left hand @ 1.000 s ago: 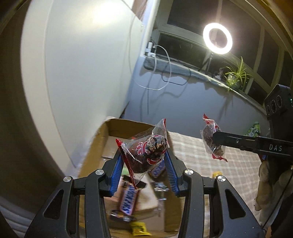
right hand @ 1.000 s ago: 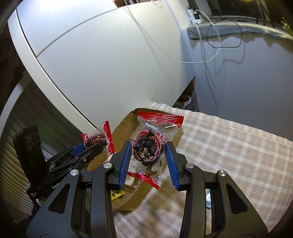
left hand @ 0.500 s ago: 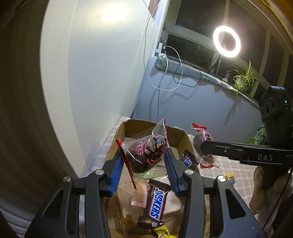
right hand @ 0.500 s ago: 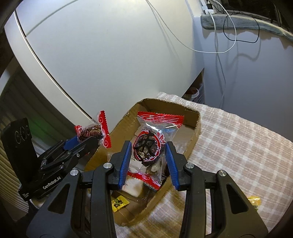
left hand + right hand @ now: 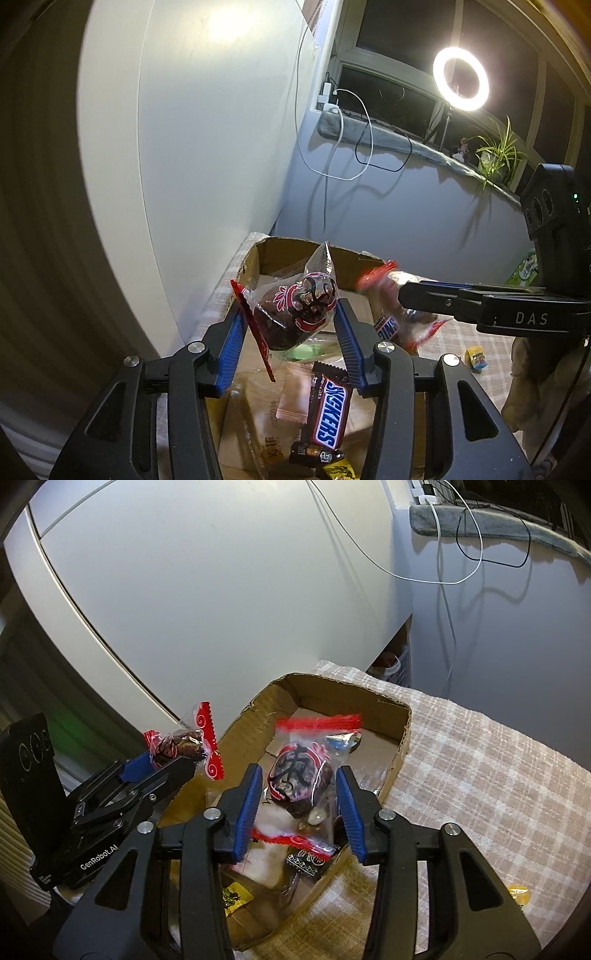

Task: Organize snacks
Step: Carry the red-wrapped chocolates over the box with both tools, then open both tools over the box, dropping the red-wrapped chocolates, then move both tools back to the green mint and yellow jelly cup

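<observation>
An open cardboard box (image 5: 288, 243) (image 5: 404, 731) stands on a checked cloth (image 5: 480, 775) and holds a Snickers bar (image 5: 328, 417) and other wrapped snacks. My left gripper (image 5: 291, 310) (image 5: 173, 764) hovers over the box with a clear, red-edged date packet (image 5: 295, 314) (image 5: 181, 746) between its blue pads; the jaws are opening, and the packet still sits sharp and in place. My right gripper (image 5: 298, 771) (image 5: 402, 291) is also over the box with its jaws opening. Its date packet (image 5: 299, 779) (image 5: 391, 295) is blurred, with a gap on each side.
A white panel wall rises close behind the box. A small yellow candy (image 5: 476, 358) (image 5: 517, 893) lies on the cloth to the right. Cables hang from the sill, beside a ring light (image 5: 461, 84) and a plant (image 5: 498, 155).
Both grippers came in over the box. The right jaws widened and the packet between them came loose, tilted and blurred. The left packet stayed where it was.
</observation>
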Demonstrator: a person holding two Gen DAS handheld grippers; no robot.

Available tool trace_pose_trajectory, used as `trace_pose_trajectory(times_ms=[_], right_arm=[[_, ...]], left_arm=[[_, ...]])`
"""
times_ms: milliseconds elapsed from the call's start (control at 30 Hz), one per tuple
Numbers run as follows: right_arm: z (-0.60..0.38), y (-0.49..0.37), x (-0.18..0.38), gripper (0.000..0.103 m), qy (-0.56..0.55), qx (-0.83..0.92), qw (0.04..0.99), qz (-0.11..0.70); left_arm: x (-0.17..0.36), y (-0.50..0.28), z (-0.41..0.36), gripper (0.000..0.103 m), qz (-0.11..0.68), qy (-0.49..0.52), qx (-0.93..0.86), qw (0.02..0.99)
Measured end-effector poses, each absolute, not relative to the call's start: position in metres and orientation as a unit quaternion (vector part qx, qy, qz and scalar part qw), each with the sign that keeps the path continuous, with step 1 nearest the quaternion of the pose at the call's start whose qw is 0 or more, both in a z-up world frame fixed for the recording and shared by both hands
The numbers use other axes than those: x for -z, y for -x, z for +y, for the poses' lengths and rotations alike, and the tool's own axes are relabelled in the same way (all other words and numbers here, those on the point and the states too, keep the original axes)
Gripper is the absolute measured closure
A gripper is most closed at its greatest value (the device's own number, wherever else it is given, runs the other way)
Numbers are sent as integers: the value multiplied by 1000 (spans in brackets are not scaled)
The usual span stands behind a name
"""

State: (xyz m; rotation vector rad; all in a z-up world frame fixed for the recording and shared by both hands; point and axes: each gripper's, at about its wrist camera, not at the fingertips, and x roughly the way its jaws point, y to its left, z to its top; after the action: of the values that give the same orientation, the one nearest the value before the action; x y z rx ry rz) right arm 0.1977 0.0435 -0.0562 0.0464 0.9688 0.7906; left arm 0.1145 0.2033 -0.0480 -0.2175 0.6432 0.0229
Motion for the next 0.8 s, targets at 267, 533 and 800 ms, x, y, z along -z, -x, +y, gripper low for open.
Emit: trace_pose_trajectory(times_ms=[267,533,800], right_arm=[[39,-196,51,26,-16,-351,827,438],[32,-199,46,12,-17,-328,842,427],[27,-195,41,12,-16,-327,845,424]], left_arm=[[47,-113,203,51,315,103,-15,943],[46,-111,200,35,310,96,-18,946],[42,-108,196,35,306,91,-17,947]])
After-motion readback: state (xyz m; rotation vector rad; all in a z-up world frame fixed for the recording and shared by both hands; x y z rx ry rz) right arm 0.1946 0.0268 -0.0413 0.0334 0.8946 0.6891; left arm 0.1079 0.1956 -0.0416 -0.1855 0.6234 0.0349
